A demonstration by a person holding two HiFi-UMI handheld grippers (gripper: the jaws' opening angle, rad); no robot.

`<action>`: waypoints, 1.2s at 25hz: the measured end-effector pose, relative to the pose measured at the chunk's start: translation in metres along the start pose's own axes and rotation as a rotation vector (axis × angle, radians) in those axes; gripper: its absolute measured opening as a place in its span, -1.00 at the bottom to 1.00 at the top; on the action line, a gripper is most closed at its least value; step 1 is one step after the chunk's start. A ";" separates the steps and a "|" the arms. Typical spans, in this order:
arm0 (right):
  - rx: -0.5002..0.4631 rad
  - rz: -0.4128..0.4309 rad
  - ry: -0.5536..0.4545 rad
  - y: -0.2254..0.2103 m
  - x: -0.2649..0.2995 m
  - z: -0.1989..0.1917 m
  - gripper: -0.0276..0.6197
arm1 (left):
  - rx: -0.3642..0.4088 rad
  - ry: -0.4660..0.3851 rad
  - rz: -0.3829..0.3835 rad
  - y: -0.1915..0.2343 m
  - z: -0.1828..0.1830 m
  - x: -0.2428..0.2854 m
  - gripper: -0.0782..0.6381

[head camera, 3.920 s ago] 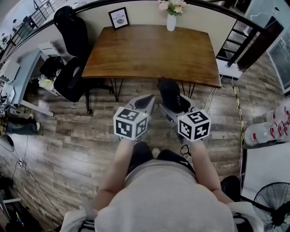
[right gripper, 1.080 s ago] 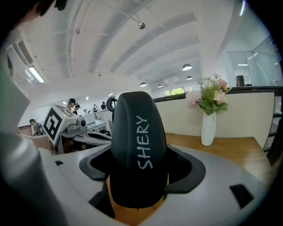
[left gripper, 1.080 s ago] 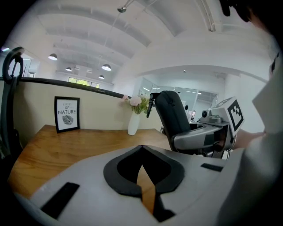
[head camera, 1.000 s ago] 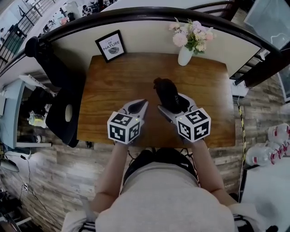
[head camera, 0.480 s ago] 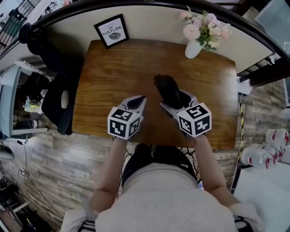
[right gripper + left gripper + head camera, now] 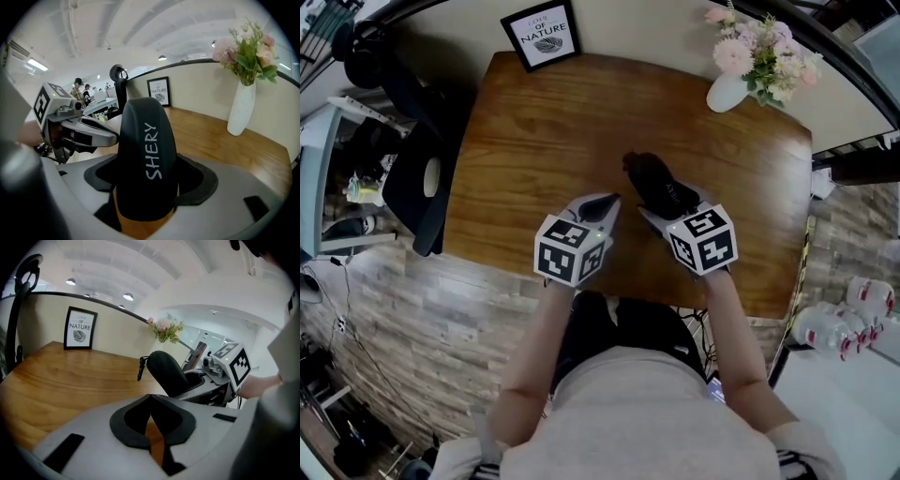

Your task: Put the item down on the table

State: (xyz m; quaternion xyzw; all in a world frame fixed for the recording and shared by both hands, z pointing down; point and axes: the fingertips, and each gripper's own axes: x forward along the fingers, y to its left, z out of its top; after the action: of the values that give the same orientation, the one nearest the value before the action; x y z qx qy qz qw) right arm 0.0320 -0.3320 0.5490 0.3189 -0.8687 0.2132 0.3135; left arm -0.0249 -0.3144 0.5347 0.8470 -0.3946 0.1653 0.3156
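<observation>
Brought further over the table (image 6: 534, 131), the black case (image 6: 647, 176) is held clamped by the right gripper (image 6: 664, 204), unreleased; the left gripper (image 6: 602, 206) is closed, empty.

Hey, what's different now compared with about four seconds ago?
The person walked forward: the right tongs and left tongs, earlier over the plank floor, now hang over the near half of the brown wooden table. Nothing was taken hold of or let go. Unchanged: the right tongs stay shut on the black oval case, and the left tongs stay shut and empty.
</observation>
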 end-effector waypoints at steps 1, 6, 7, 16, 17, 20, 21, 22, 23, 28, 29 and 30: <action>-0.010 -0.002 0.015 -0.003 0.005 -0.003 0.21 | 0.002 0.008 0.002 0.001 -0.002 0.002 -0.75; -0.033 0.013 0.081 -0.012 0.026 -0.017 0.21 | -0.001 0.042 0.012 0.009 -0.015 0.010 -0.75; -0.042 0.014 0.101 -0.014 0.030 -0.021 0.21 | -0.003 0.047 0.015 0.010 -0.017 0.012 -0.75; -0.116 0.006 0.269 -0.034 0.050 -0.052 0.21 | -0.050 0.067 0.023 0.018 -0.028 0.018 -0.75; -0.130 0.006 0.283 -0.035 0.052 -0.054 0.21 | -0.052 0.069 0.024 0.019 -0.029 0.019 -0.75; -0.172 0.015 0.311 -0.034 0.058 -0.056 0.21 | -0.060 0.075 0.025 0.021 -0.031 0.020 -0.75; -0.179 0.018 0.317 -0.034 0.060 -0.056 0.21 | -0.062 0.077 0.024 0.022 -0.032 0.020 -0.75; -0.181 0.021 0.321 -0.034 0.061 -0.056 0.22 | -0.064 0.080 0.023 0.022 -0.032 0.020 -0.75; -0.178 0.024 0.323 -0.034 0.062 -0.055 0.22 | -0.066 0.081 0.023 0.022 -0.033 0.020 -0.75; -0.161 0.045 0.323 -0.033 0.064 -0.056 0.23 | -0.071 0.086 0.022 0.022 -0.036 0.021 -0.75; -0.165 0.044 0.323 -0.033 0.064 -0.056 0.24 | -0.070 0.088 0.020 0.021 -0.036 0.021 -0.75; -0.170 0.040 0.323 -0.033 0.065 -0.056 0.24 | -0.069 0.091 0.018 0.020 -0.037 0.022 -0.75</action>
State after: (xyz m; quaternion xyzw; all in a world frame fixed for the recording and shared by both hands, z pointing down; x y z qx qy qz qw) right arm 0.0389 -0.3502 0.6388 0.2354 -0.8281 0.1938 0.4704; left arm -0.0280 -0.3117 0.5822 0.8236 -0.3929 0.1926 0.3608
